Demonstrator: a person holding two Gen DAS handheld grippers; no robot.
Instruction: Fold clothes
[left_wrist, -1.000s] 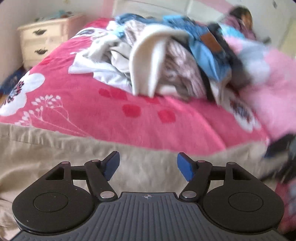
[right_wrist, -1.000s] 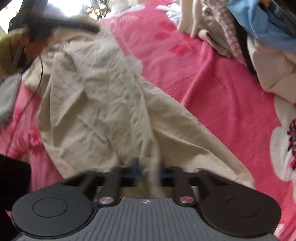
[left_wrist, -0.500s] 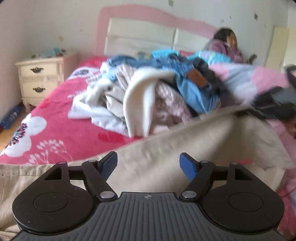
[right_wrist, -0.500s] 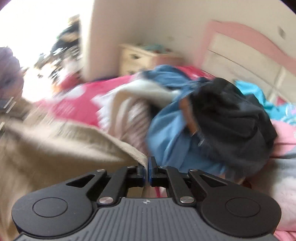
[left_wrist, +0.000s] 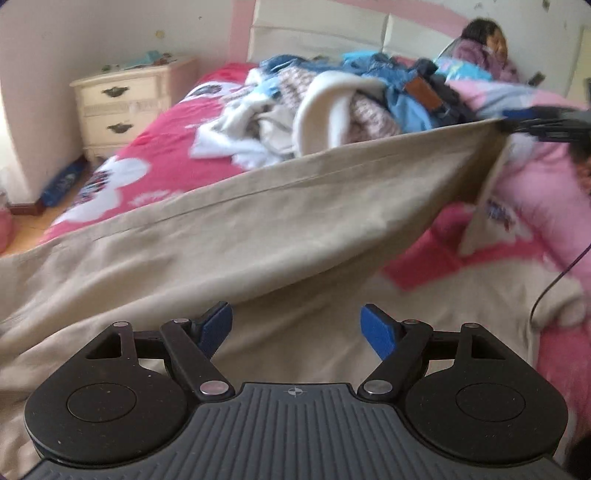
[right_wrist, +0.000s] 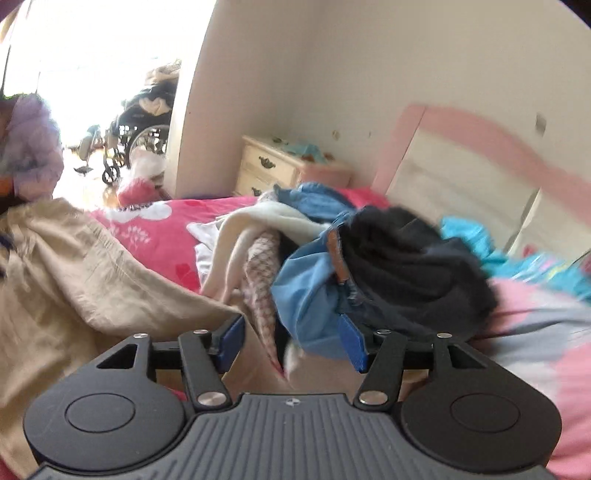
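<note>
Pink floral bed (left_wrist: 155, 147) carries one heap of mixed clothes (left_wrist: 332, 107) at upper centre and one beige garment (left_wrist: 258, 221) stretched across mid-frame. One left tool (left_wrist: 296, 323) hovers spread above its lower fold, gripping nothing. One right tool (right_wrist: 288, 336), jaws just parted, has the garment's edge at its left finger.
</note>
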